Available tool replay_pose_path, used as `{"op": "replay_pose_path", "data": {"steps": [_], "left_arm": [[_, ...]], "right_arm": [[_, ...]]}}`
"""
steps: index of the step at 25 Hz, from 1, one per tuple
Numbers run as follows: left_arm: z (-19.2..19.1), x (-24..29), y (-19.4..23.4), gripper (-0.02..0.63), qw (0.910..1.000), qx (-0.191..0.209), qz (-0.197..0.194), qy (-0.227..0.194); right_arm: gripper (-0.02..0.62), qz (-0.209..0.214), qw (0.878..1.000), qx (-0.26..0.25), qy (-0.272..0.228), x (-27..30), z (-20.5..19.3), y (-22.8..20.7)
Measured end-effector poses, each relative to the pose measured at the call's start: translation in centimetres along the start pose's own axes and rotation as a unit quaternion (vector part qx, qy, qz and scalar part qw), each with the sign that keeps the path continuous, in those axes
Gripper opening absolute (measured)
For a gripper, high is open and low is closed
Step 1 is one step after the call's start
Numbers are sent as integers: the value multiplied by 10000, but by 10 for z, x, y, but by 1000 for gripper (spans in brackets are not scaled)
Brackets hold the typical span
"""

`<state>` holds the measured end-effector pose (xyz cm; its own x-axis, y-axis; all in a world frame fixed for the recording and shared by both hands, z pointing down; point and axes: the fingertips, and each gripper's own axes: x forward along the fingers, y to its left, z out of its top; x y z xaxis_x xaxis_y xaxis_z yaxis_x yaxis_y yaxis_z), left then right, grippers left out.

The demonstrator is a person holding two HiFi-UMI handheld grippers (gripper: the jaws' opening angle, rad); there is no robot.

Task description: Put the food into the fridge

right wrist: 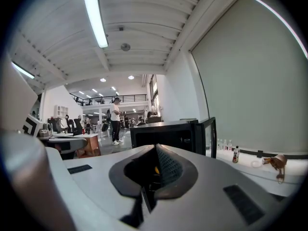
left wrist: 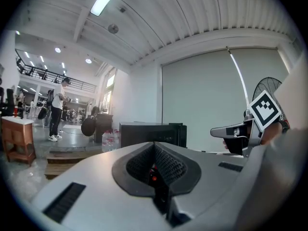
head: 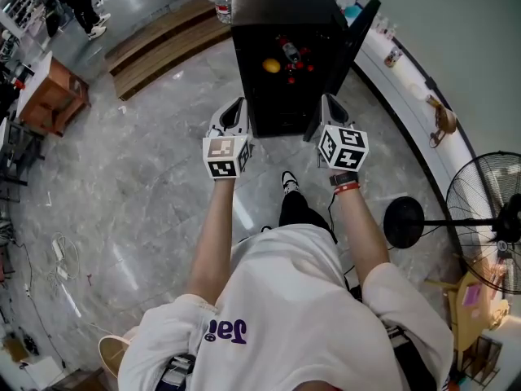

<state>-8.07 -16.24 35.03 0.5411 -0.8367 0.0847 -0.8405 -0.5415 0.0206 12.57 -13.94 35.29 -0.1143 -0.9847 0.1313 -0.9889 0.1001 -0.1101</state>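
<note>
Grey polished stone floor [head: 146,186], veined and glossy, runs under everything listed below.

1. Food: one round orange fruit [head: 272,66], a dark bottle [head: 291,52] lying tilted, and small red pieces [head: 303,65] that I cannot identify. All of it sits inside the fridge, on an upper level.
2. Fridge [head: 281,23]: a squat black box, matt and hard-edged, standing on the floor straight ahead of me. Its door [head: 342,63] is a flat dark slab swung open to the right.
3. Left gripper [head: 235,108]: a smooth grey shell with ribbed black pads. The jaws are pressed together with nothing in them, held level just short of the fridge front.
4. Right gripper [head: 332,104]: same build. The jaws are closed tight and empty, just beside the open door's lower edge.
5. Surroundings: slatted wooden boards [head: 163,43] lie beyond the fridge. A white curved ledge [head: 407,88] and a black wire-caged fan [head: 488,218] are at right.

Step, as I judge it: loading looks done, since the food is in and neither of my jaws holds anything. Next comes the door, with my right gripper nearest. It needs a flat push on the slab's outer face, swung until it seats, without tipping the bottle.
</note>
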Motion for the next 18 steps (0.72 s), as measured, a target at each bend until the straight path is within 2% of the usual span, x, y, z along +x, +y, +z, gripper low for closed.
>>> {"op": "replay_pose_path", "data": {"steps": [10, 18], "left_arm": [[-17, 9, -3, 18, 9997, -122, -79, 220], [-49, 36, 20, 18, 9982, -329, 171, 477]], "right_arm": [[15, 16, 9999, 31, 155, 4, -14, -6], [15, 157, 9988, -39, 469, 47, -39, -30]]}}
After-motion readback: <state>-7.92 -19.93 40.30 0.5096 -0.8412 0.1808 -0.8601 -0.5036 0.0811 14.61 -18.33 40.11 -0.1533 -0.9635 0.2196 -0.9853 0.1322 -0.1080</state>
